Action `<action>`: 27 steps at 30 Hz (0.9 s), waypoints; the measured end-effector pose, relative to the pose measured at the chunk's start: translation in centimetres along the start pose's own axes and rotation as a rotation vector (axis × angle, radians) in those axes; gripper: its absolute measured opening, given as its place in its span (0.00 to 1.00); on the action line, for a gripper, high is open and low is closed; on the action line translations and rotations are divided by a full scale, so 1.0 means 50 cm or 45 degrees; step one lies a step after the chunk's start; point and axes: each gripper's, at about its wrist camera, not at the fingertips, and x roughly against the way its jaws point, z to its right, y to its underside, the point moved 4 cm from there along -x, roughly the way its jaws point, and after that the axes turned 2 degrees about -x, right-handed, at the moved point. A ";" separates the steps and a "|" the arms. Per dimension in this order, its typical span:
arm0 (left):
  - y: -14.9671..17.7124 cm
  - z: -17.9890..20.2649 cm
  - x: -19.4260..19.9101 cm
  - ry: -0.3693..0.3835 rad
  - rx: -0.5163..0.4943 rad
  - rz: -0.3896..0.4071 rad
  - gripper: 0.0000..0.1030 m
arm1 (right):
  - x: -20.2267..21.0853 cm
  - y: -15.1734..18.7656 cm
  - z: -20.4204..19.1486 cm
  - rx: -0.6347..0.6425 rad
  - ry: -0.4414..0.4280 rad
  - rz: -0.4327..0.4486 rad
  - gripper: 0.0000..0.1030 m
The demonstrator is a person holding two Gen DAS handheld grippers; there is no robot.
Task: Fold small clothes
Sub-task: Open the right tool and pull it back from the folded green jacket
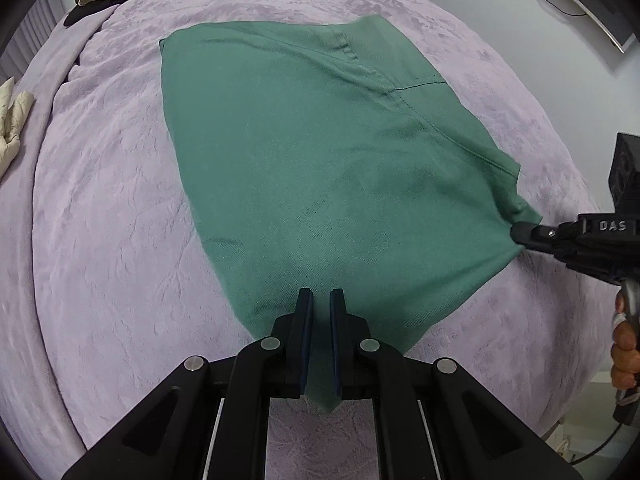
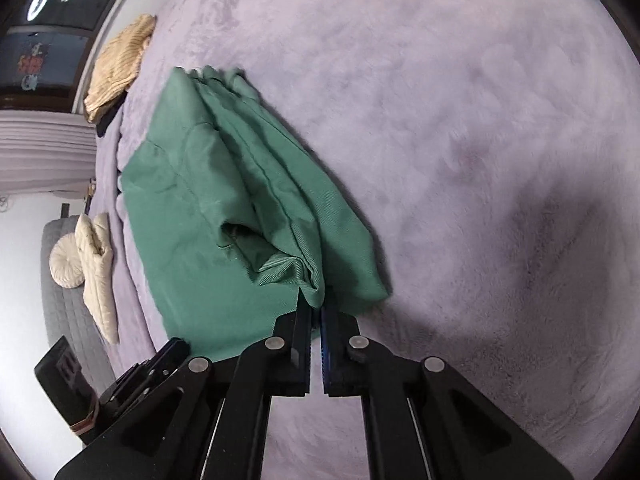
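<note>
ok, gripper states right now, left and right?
Left gripper: shut on the green garment, near edge.
Right gripper: shut on a bunched corner of the same garment.

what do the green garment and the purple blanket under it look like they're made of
Green garment: looks like a woven cotton twill, matte, with fine diagonal ribbing and stitched seams showing; the fibre itself cannot be told. Purple blanket: seems a plush fleece or velvet-like fabric, with a soft sheen and a crushed, mottled nap.

Both wrist cameras look steeply down, close over the same green garment [image 1: 320,160] on the bed [image 1: 100,220].
</note>
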 end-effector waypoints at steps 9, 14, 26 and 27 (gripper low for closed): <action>-0.013 -0.036 0.029 -0.003 0.137 -0.083 0.09 | 0.040 -0.006 -0.022 0.040 -0.007 -0.012 0.07; -0.025 -0.072 0.050 -0.053 0.201 -0.076 0.09 | 0.091 -0.021 -0.046 0.126 0.033 0.039 0.07; -0.054 -0.150 0.034 -0.176 0.349 -0.087 0.97 | 0.060 -0.102 -0.119 0.346 0.082 0.007 0.61; -0.058 -0.154 0.037 -0.201 0.355 -0.068 0.99 | 0.056 -0.106 -0.124 0.358 0.084 0.001 0.61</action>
